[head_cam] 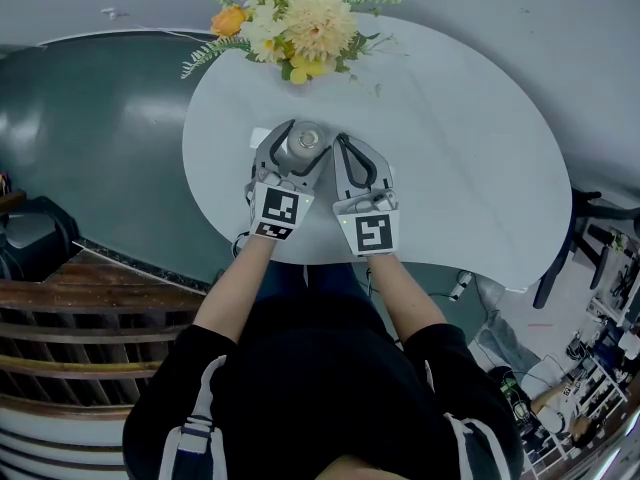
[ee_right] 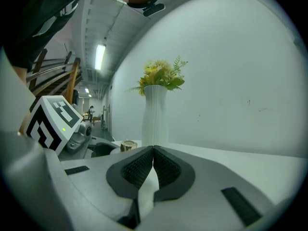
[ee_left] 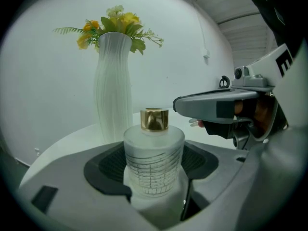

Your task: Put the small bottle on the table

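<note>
The small bottle [ee_left: 154, 163], frosted glass with a gold cap [ee_left: 154, 119] and a faint grid of lines on its side, stands upright between the jaws of the left gripper [head_cam: 297, 150]. The ribbed black pads [ee_left: 107, 166] sit against it on either side, so the gripper is clamped on it. From the head view the bottle [head_cam: 303, 140] is over the near middle of the round white table [head_cam: 460, 148]. Its base is hidden by the gripper body, so it cannot be told whether it touches the tabletop.

The right gripper [ee_right: 153, 160] lies just beside the left one, on its right, and points the same way. Its two pads are pressed together with nothing between them. Its own view catches the bottle's gold cap at the left, beyond the marker cube [ee_right: 50, 120] of the left gripper.

Farther across the table, near its far edge, a tall white ribbed vase [ee_left: 113, 88] holds yellow and orange flowers [head_cam: 295, 13] with green sprigs. It stands well apart from the bottle, behind it and slightly to the left in the left gripper view.

The person's bare forearms [head_cam: 240, 283] reach over the near rim of the table.
</note>
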Available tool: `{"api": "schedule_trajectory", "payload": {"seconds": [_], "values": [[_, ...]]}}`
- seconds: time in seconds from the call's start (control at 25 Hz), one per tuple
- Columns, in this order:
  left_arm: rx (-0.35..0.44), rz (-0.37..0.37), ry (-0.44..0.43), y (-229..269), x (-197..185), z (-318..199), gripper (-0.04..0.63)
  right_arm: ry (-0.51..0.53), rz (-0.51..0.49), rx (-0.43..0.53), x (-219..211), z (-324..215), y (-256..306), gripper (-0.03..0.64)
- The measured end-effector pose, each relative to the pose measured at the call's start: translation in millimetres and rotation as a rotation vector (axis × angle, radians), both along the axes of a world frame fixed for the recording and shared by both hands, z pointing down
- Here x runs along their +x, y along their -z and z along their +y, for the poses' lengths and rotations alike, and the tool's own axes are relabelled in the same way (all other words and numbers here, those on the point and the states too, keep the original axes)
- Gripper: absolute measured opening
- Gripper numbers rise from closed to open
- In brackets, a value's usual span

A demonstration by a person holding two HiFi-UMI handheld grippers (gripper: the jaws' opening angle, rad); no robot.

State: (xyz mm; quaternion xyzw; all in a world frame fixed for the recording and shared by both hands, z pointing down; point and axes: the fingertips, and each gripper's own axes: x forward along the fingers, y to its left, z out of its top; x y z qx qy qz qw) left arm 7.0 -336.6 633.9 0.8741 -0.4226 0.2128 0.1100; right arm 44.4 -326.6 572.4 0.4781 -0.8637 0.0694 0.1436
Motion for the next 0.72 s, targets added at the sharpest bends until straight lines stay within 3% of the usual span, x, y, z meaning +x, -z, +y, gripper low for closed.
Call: {"api": "schedule_trajectory", "payload": {"seconds": [0.32, 0.72], "values": [[-0.03, -0.056, -0.025, -6, -1, 4, 0.333, 0.004, 0.001, 0.003, -3, 4, 4, 0.021], [-0.049, -0.06, -0.026, -6, -4, 13, 0.345, 0.002, 0.0, 0.024, -3, 11, 16, 0.021]]}}
